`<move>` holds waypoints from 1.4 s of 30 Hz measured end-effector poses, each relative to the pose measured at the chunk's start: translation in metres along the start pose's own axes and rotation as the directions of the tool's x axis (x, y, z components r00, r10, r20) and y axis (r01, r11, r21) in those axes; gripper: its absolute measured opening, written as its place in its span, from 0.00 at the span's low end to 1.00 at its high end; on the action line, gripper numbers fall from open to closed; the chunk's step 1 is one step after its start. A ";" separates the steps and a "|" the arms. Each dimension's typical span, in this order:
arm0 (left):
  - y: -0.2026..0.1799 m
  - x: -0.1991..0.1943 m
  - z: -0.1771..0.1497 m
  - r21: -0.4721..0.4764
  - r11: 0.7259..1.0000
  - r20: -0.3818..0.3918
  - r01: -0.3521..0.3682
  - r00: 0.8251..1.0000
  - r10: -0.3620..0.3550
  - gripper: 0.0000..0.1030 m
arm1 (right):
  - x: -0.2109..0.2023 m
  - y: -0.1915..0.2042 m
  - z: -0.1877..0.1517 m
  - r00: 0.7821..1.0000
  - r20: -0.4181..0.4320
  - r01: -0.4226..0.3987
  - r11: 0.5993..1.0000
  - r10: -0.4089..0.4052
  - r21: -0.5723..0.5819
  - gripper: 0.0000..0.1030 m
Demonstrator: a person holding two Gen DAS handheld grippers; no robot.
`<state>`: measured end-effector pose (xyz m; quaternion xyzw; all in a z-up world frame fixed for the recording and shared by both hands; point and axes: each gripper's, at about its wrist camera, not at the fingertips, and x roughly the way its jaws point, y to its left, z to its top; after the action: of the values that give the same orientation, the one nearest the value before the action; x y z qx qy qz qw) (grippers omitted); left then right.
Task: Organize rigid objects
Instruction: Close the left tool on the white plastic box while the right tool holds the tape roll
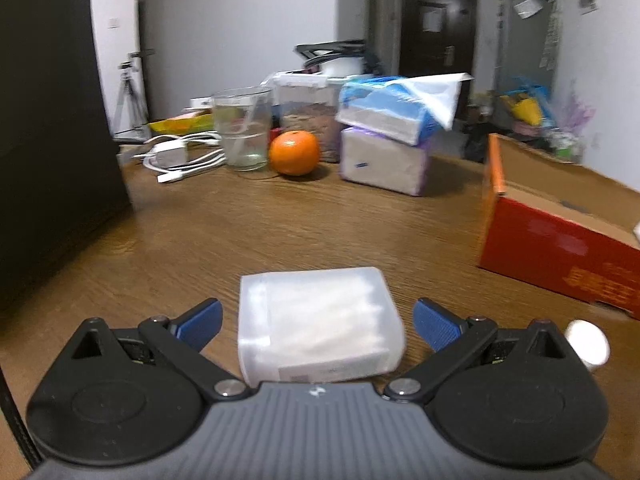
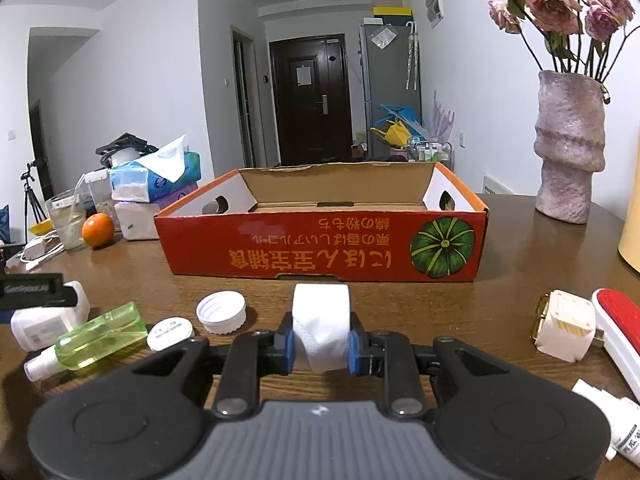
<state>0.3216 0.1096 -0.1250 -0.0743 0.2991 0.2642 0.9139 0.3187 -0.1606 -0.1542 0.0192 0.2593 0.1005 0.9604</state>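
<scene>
My left gripper (image 1: 318,318) is open, its blue pads either side of a translucent white plastic box (image 1: 316,324) of cotton swabs lying on the wooden table; the pads stand apart from it. My right gripper (image 2: 320,346) is shut on a white tape roll (image 2: 320,320), just in front of the open red cardboard box (image 2: 320,240). The same box shows at the right of the left wrist view (image 1: 560,248). The swab box also shows at the left of the right wrist view (image 2: 48,316), partly behind my left gripper's dark finger.
Near the right gripper lie a green spray bottle (image 2: 96,336), a white cap (image 2: 221,312), a small white case (image 2: 170,333), a white plug (image 2: 562,330) and a red-white brush (image 2: 620,328). A vase (image 2: 568,148), tissue packs (image 1: 386,136), an orange (image 1: 295,152), a glass (image 1: 242,128) and cables (image 1: 180,158) stand further back. A black box (image 1: 52,128) stands at left.
</scene>
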 end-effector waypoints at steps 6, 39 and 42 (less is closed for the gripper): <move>0.004 0.012 0.001 -0.031 0.999 -0.037 -0.016 0.999 0.015 1.00 | 0.003 -0.005 0.001 1.000 -0.010 -0.011 1.000 0.011 0.025 0.23; 0.015 -0.032 -0.002 0.041 0.990 0.106 0.134 0.985 -0.138 0.81 | -0.003 -0.003 0.000 0.999 0.004 -0.042 0.999 0.041 0.018 0.23; 0.011 -0.042 -0.004 0.063 0.985 0.130 0.158 0.978 -0.165 0.81 | -0.004 -0.002 0.000 0.999 0.007 -0.041 0.999 0.041 0.014 0.23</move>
<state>0.2848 0.0988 -0.1035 -0.0566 0.2363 0.1855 0.9521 0.3155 -0.1633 -0.1523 0.0318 0.2563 0.1183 0.9588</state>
